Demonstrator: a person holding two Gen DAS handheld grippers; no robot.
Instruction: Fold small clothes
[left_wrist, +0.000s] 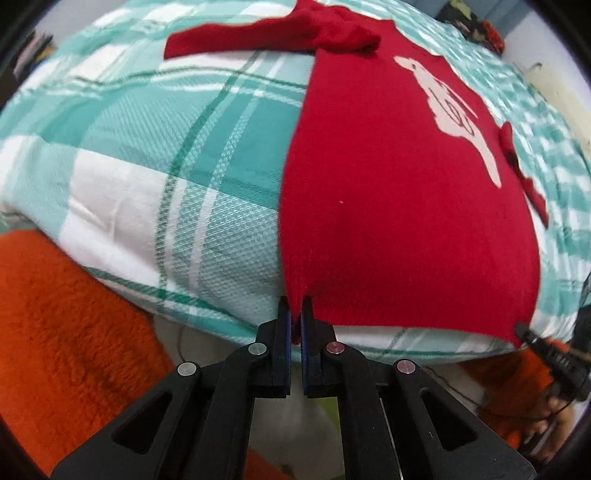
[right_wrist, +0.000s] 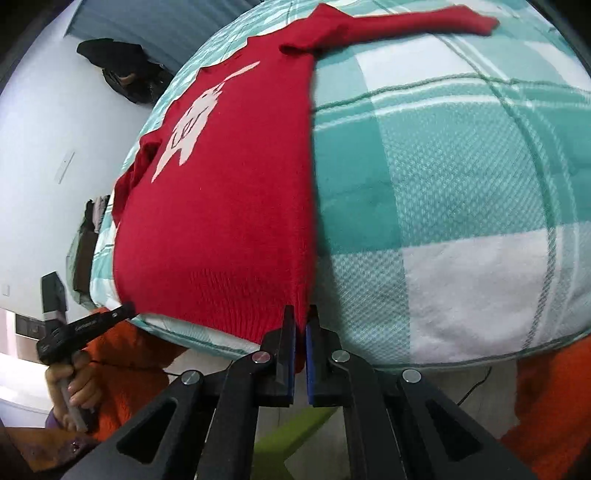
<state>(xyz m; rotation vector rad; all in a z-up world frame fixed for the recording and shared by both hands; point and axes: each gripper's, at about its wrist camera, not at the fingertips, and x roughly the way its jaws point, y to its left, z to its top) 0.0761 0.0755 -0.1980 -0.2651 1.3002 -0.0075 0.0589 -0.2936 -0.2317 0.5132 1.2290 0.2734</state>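
A small red sweater (left_wrist: 388, 203) with a white figure (left_wrist: 454, 110) on its chest lies flat on the bed, its hem toward me. One sleeve (left_wrist: 240, 37) stretches out sideways at the far end. My left gripper (left_wrist: 295, 317) is shut on the hem's left corner at the bed's near edge. In the right wrist view the same sweater (right_wrist: 221, 221) shows, and my right gripper (right_wrist: 303, 325) is shut on the hem's right corner. Each view also catches the other gripper pinching its corner: the right gripper (left_wrist: 521, 328) and the left gripper (right_wrist: 127, 309), held by a hand (right_wrist: 79, 387).
The bed carries a teal and white checked cover (left_wrist: 166, 166), bare to either side of the sweater. A person's orange fleece clothing (left_wrist: 74, 332) fills the space below the bed's edge. Dark things (right_wrist: 122, 70) lie by the white wall beyond the bed.
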